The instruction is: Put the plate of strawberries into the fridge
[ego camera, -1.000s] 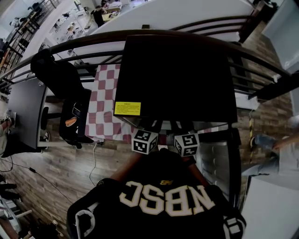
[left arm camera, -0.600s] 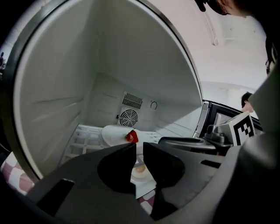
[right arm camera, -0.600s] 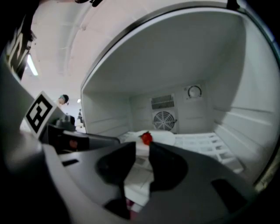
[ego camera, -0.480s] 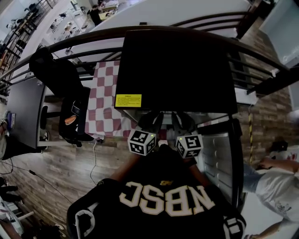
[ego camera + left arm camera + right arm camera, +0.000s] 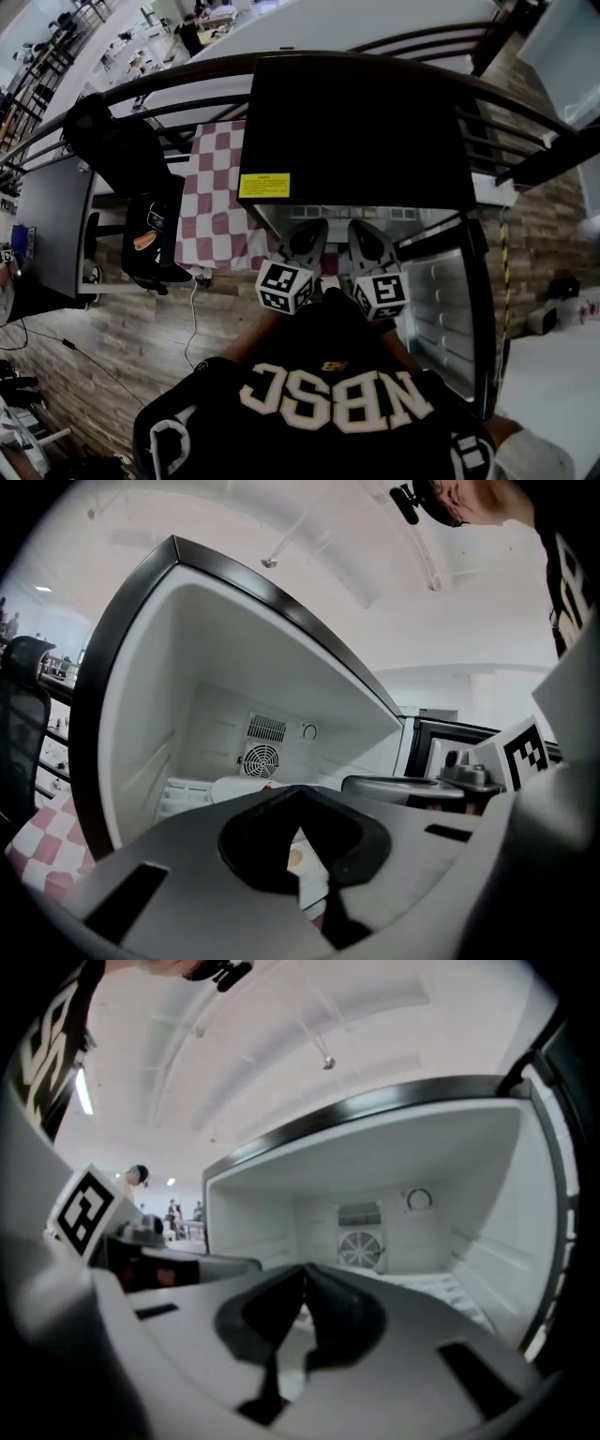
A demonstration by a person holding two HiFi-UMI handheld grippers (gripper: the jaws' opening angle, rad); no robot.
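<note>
The black fridge (image 5: 356, 122) stands open in front of me, its white inside (image 5: 216, 742) showing a fan grille on the back wall. On the shelf inside lies a pale round plate (image 5: 232, 788) with a speck of red at its edge; my jaws hide most of it. My left gripper (image 5: 305, 246) (image 5: 298, 794) is shut with nothing in it, just outside the opening. My right gripper (image 5: 368, 246) (image 5: 306, 1274) hovers beside it, also shut and empty. In the right gripper view the plate is hidden.
The fridge door (image 5: 450, 309) hangs open at the right, its racks facing me. Left of the fridge are a table with a red-and-white checked cloth (image 5: 211, 202) and a black office chair (image 5: 122, 159). A dark railing (image 5: 141, 89) runs behind.
Both grippers have drawn back from the fridge opening toward me, and more of their grey jaws shows. A person who was walking at the right has left that spot.
</note>
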